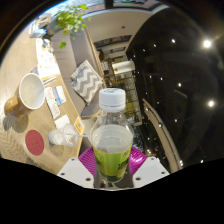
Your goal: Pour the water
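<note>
One white bowl (32, 91) far off to the left on the wooden table (40, 125), near a red coaster (35, 143). Holding a clear bottle (111, 140) with a white cap (113, 98) and green drink inside, squeezed tight between both pink pads (88, 158) of the gripper (112, 165). Dark window at the right.

Your bottle (111, 135) hides its own base and most of both gripper (112, 166) pads (88, 158) behind it.
</note>
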